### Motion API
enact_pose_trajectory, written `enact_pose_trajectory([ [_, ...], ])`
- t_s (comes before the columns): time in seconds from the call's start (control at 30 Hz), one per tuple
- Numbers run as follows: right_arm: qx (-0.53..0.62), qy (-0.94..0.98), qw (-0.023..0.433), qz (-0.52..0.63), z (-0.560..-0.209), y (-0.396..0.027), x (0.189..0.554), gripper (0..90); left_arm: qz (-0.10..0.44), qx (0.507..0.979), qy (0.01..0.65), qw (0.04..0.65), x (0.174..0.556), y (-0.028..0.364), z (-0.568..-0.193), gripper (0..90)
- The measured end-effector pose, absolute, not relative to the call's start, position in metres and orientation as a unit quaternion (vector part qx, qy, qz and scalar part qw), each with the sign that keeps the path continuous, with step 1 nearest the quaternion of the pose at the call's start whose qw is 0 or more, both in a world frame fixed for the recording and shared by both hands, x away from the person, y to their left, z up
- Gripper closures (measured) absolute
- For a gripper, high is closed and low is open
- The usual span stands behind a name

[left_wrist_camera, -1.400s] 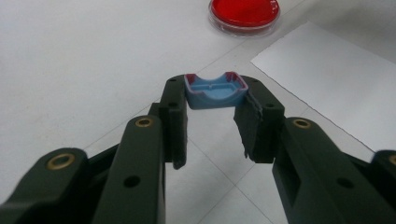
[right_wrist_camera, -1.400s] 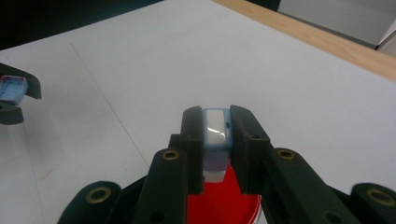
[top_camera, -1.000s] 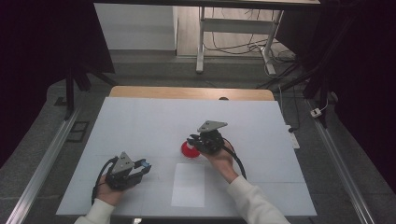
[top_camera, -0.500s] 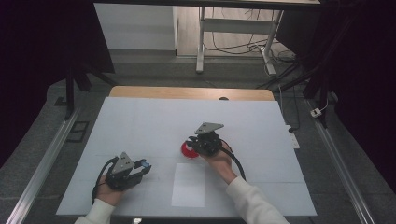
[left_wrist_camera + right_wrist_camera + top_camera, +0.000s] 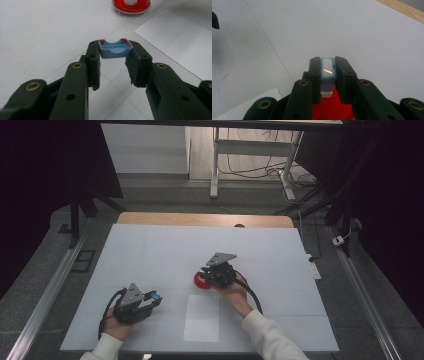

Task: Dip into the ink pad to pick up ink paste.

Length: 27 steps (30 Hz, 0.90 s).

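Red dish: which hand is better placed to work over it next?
Right. The right gripper, clamping a small white-and-blue piece, is directly over the red dish; the left gripper holds a blue cap farther away.

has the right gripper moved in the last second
No. In the high view the right gripper sits at the same spot beside the red dish, just above the white paper sheet.

White table top (image 5: 150, 250) edged by a wooden strip (image 5: 200, 218), grey floor (image 5: 45, 270) lit dimly, white stand (image 5: 250, 150) and cables (image 5: 255, 170) seen behind, dark surroundings.
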State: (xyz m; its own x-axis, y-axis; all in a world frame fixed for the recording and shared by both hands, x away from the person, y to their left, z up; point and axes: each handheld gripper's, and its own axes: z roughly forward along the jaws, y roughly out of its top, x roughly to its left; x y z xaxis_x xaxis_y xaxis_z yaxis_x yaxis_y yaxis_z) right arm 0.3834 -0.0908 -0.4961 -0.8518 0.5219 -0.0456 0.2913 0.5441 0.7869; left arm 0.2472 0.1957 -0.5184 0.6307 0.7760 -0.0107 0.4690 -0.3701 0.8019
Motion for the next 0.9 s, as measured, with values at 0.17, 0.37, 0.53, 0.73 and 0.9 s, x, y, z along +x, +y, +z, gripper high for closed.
enact_pose_trajectory([
  [0.17, 0.238, 0.868, 0.136, 0.413, -0.4965, -0.0910, 0.3843, 75.1, 0.189, 0.806, 0.386, 0.407, 0.2470, 0.1955, -0.5183, 64.6],
  [0.37, 0.232, 0.875, 0.145, 0.399, -0.4982, -0.0883, 0.3830, 75.3, 0.189, 0.806, 0.386, 0.406, 0.2471, 0.1953, -0.5185, 64.5],
  [0.53, 0.229, 0.878, 0.146, 0.393, -0.4980, -0.0874, 0.3818, 75.4, 0.189, 0.806, 0.386, 0.406, 0.2468, 0.1948, -0.5186, 64.5],
  [0.73, 0.230, 0.878, 0.148, 0.393, -0.4983, -0.0874, 0.3813, 75.4, 0.189, 0.806, 0.387, 0.406, 0.2469, 0.1949, -0.5187, 64.5],
  [0.9, 0.230, 0.873, 0.151, 0.403, -0.4977, -0.0880, 0.3803, 75.3, 0.189, 0.806, 0.386, 0.406, 0.2472, 0.1955, -0.5187, 64.5],
])
